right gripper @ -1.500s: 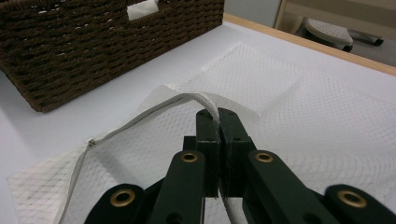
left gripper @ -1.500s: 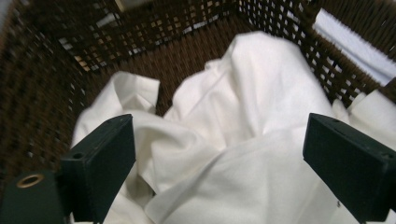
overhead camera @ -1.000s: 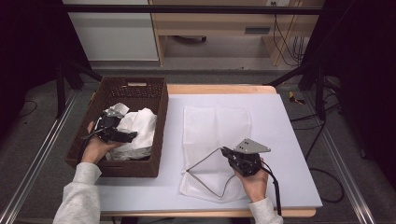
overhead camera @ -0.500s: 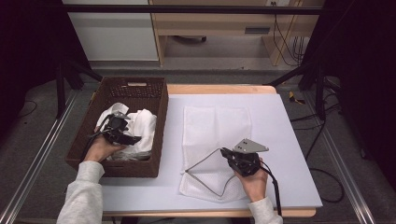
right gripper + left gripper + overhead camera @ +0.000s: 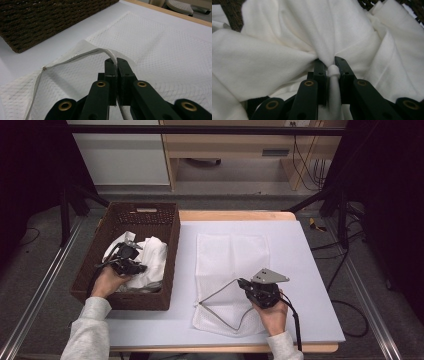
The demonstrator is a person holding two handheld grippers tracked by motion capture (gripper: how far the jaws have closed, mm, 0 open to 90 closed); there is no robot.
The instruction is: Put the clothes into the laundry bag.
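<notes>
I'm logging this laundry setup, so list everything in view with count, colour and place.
basket: one, dark brown woven, left side of table.
white cloth: a crumpled pile, count unclear, inside basket.
mesh bag: one, white, flat mid-table, its opening edge lifted.
table: one, white top with wooden edge.
yellow-handled tool: one, on the floor right of the table.
left gripper: black, in basket, jaws just closed onto a fold of cloth.
right gripper: black, pinching the bag's edge.
</notes>
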